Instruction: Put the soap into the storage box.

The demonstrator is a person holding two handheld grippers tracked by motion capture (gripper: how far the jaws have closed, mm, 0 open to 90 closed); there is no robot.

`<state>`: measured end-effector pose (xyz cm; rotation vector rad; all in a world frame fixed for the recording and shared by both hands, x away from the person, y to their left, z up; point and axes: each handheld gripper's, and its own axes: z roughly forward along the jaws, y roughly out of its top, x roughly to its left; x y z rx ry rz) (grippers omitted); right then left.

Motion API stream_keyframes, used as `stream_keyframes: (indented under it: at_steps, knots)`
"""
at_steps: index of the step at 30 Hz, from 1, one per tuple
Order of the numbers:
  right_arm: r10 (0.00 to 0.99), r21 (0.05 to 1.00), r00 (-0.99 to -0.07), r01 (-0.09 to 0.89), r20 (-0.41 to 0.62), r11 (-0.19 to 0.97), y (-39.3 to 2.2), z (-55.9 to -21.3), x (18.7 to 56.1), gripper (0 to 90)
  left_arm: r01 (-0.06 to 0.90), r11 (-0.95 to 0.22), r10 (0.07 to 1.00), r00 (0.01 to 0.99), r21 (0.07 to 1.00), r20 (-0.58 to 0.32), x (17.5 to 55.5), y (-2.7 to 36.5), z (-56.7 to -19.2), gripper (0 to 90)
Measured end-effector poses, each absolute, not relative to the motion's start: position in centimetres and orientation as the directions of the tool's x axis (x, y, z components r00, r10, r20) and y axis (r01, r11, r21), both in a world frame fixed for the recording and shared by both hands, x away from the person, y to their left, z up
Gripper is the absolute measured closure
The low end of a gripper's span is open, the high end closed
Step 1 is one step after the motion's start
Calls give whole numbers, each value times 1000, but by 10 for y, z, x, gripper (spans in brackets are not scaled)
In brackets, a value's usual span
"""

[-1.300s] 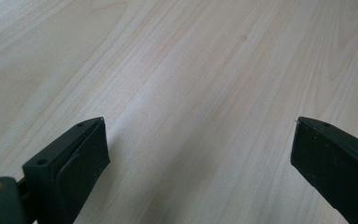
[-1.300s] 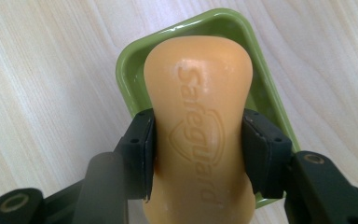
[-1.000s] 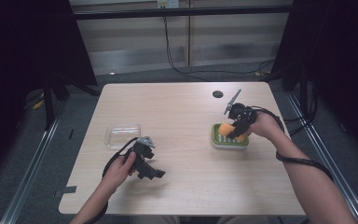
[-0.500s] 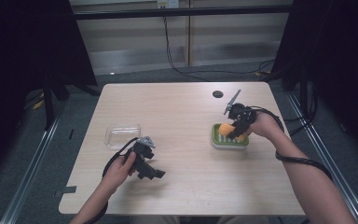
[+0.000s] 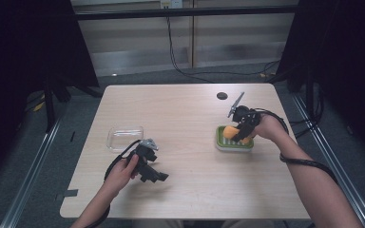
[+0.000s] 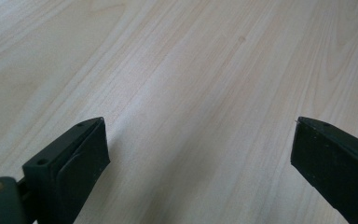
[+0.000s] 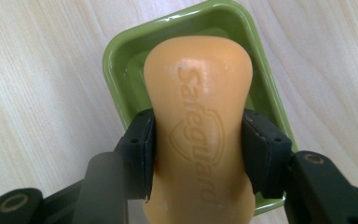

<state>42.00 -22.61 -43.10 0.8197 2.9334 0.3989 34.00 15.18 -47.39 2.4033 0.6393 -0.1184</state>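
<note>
Holding item one: a single orange, waisted bar of soap (image 7: 198, 126) stamped "Safeguard", clamped at its narrow middle between the jaws of the right tool (image 7: 198, 156). In the right gripper view the bar sits at frame centre, directly above the one green rectangular plastic soap dish (image 7: 121, 70); whether its underside touches the dish floor or hangs just clear cannot be told. In the high view the soap (image 5: 230, 131) and dish (image 5: 228, 145) lie right of centre on the pale wood-grain desk (image 5: 190, 109).

Left tool (image 6: 198, 154): one, jaws set wide apart with nothing between them, over bare desk; in the high view it rests at lower left (image 5: 158, 176).

Further stock, counted:
- one clear shallow plastic tray (image 5: 125, 137), left of centre, empty as far as can be seen
- one small dark round disc (image 5: 222, 95), upper right of the desk; its nature cannot be made out

Risks, as judged:
- The soap looks smooth and glossy, so it could squirt from the jaws under too hard a squeeze.
- A tilted lift or release could tip the light dish or drag it.
- The trailing cable could snag the dish.
</note>
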Motion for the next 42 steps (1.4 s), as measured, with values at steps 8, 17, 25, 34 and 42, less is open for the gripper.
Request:
stream_keyframes:
  at_steps: [8, 17, 25, 34, 42]
  knots:
    - [506, 258, -863, 489, 1, 833, -225, -434, 420, 498, 452, -697, 398, 889, 556, -224, 341, 153, -473, 41]
    - [485, 249, -874, 469, -3, 847, -224, -439, 422, 498, 461, -688, 405, 885, 561, -230, 341, 153, -472, 40]
    - [490, 251, -872, 474, -2, 844, -220, -445, 424, 497, 470, -682, 413, 880, 560, -235, 340, 152, -472, 41]
    - [471, 253, -882, 455, -3, 854, -217, -449, 425, 496, 472, -675, 413, 879, 568, -239, 340, 152, -472, 40]
    - [457, 248, -889, 440, -12, 863, -216, -449, 426, 497, 475, -673, 416, 877, 567, -241, 340, 151, -473, 41]
